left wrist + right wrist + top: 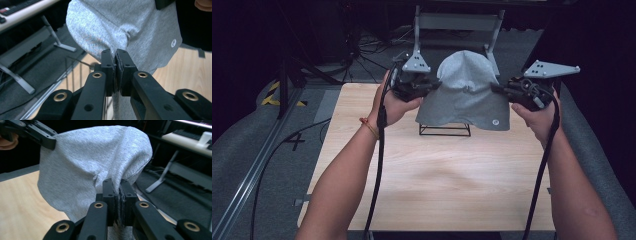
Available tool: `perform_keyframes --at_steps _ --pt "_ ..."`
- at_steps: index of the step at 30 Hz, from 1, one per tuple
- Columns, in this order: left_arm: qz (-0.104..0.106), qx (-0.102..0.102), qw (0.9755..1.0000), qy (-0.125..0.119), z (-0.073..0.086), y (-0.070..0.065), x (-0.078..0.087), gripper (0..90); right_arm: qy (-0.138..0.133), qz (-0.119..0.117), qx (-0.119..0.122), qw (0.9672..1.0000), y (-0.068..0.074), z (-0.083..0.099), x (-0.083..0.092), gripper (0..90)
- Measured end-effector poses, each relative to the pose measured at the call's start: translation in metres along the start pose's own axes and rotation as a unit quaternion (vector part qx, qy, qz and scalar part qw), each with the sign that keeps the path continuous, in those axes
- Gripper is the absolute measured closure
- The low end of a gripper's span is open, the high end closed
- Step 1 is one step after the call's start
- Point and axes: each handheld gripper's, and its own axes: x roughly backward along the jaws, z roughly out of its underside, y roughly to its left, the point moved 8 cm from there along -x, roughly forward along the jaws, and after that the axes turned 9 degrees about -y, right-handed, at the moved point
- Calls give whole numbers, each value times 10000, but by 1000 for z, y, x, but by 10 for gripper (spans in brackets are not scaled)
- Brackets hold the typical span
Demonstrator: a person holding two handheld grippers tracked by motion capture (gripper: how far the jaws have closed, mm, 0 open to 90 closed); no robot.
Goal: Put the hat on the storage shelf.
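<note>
Tools left (432, 86) and right (502, 90) pinch grey garment (467, 92) above wire stand (445, 130).

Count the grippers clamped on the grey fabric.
2. The left gripper pinches the grey fabric's left edge; the right gripper pinches its right edge, above the wire stand.

A grey cloth (467, 90) hangs in the upper middle of the frame, above the wooden bench (437, 175). The left hand-held gripper (432, 86) pinches its left edge. The right hand-held gripper (501, 90) pinches its right edge. The cloth has a small round white mark near its lower right corner. A black wire stand (445, 130) sits on the bench just under the cloth. Two bare forearms come in from the bottom of the frame.
</note>
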Motion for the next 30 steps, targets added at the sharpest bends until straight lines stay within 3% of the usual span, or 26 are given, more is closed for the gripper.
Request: perform_keyframes --at_steps 5,9,12,17,21,30 --pt "-196 38 9998 -57 -16 21 -8 853 -17 155 1 9999 -18 -18 -13 851" --pt "-196 119 9997 -39 -18 29 -16 853 -32 197 -25 9998 -26 -23 -22 851" --pt "-293 116 9995 -8 -19 38 -25 854 53 232 72 9997 -33 -26 -33 851" --pt "-500 153 9986 13 -21 56 -34 854 67 297 -21 9995 -45 -31 -49 851" --pt "-601 93 9981 72 -19 67 -42 854 67 325 -61 9994 -54 -32 -63 851" --pt "-635 227 9974 267 4 77 -64 854 309 315 -134 9989 -64 -12 -95 851"
